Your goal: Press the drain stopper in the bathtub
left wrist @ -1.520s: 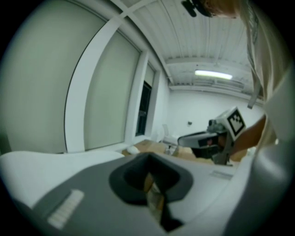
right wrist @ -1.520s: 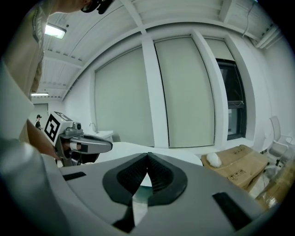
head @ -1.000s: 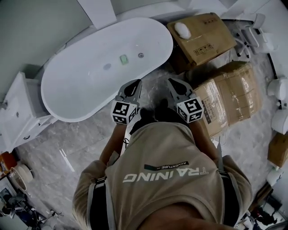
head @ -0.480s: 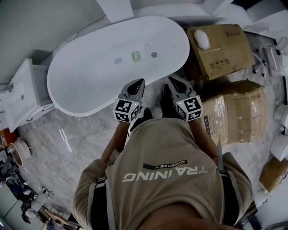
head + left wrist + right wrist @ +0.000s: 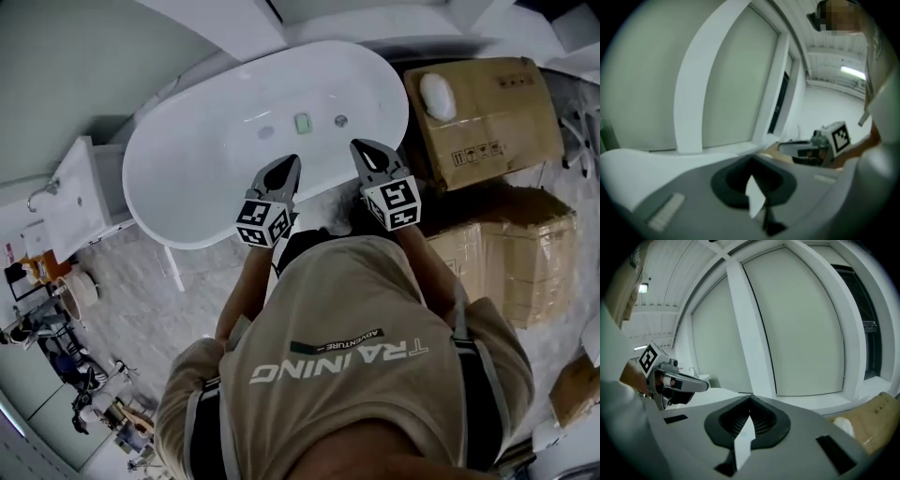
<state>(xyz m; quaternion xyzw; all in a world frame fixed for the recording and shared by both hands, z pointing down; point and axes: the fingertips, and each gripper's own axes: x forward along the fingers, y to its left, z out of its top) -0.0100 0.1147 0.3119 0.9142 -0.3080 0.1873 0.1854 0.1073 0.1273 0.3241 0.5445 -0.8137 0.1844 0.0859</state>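
In the head view the white oval bathtub (image 5: pixel 202 159) lies ahead of me. On its floor are a dull round disc (image 5: pixel 265 132), a small green square (image 5: pixel 302 123) and a shiny round fitting (image 5: pixel 341 120); I cannot tell which round piece is the drain stopper. My left gripper (image 5: pixel 289 161) is shut and empty, its tip over the tub's near side below the disc. My right gripper (image 5: pixel 359 146) is shut and empty too, just short of the shiny fitting. Both gripper views face pale wall panels, not the tub, with the jaws closed together (image 5: pixel 751 161) (image 5: pixel 750 401).
Two cardboard boxes (image 5: pixel 487 103) (image 5: pixel 516 253) stand right of the tub, with a white lump (image 5: pixel 438 94) on the far one. A white cabinet with a basin (image 5: pixel 80 197) stands to the left. Marble floor (image 5: pixel 178 300) lies between; clutter sits at bottom left.
I have stepped toward the tub. Both grippers have moved forward from over the floor to over the tub's near side. Both have stayed shut.
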